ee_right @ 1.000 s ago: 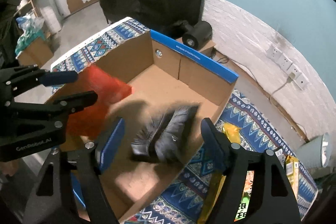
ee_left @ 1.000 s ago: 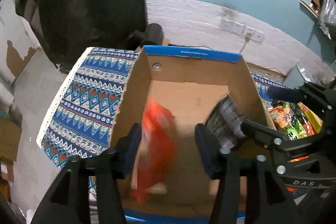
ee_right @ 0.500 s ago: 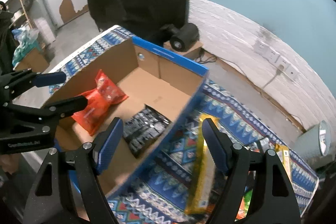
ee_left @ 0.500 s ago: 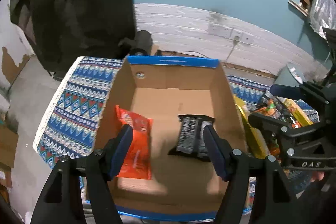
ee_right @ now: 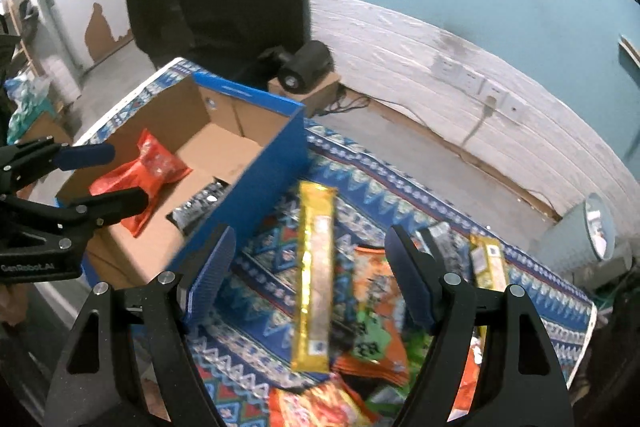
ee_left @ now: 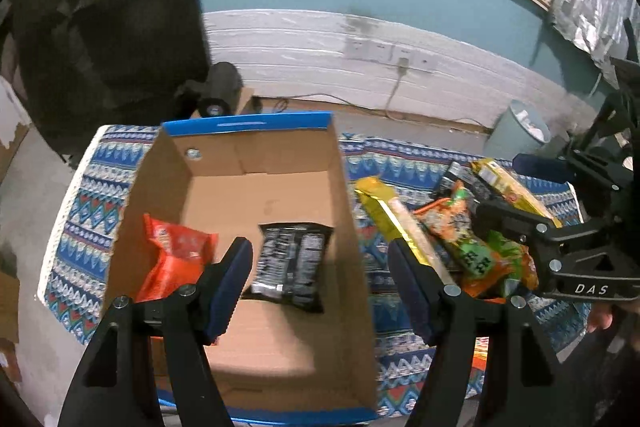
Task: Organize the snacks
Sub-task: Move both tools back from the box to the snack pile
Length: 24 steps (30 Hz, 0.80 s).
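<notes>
While both grippers [ee_left: 320,279] [ee_right: 310,275] gape empty, box wall [ee_right: 256,195] btwn red pkt [ee_left: 176,263], yellow bar [ee_right: 314,279].

Dim light, fisheye-bent edges, slight motion blur.

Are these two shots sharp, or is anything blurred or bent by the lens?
Left wrist view: mostly sharp, printing on the black packet in the cardboard box shows, though the white wall boards bow with fisheye curve. Right wrist view: softer, motion smear on the long yellow packet and the orange and green packets; corners dark.
</notes>
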{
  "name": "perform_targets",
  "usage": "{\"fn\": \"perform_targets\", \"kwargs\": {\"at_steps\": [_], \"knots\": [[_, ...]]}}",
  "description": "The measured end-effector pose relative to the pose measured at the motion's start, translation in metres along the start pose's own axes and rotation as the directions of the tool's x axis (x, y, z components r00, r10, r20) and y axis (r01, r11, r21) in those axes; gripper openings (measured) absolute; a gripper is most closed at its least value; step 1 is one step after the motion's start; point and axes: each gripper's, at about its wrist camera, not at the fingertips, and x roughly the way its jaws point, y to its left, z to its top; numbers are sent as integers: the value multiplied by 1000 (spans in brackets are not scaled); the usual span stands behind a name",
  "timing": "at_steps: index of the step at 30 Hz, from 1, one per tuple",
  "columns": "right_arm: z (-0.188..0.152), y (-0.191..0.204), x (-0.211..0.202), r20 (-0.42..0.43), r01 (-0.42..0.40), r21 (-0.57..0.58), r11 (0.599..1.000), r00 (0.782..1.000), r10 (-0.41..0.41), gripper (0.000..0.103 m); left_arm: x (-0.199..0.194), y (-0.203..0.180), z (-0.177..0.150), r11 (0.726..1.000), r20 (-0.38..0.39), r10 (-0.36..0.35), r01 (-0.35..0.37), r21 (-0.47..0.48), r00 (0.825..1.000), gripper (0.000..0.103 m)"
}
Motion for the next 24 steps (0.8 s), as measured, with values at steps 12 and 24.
{"fn": "perform_targets", "kwargs": {"at_steps": [12, 24], "knots": [[-33, -55, -24, -2, 65, 73, 995, 998, -65, 77, 21, -52, 3, 997, -76, -81, 81, -5, 994, 72], [-71, -106, -43, -14, 118, 149, 982, 993, -117, 77, 64, -107, 1, 997, -176, -64, 71, 31, 982, 74]]}}
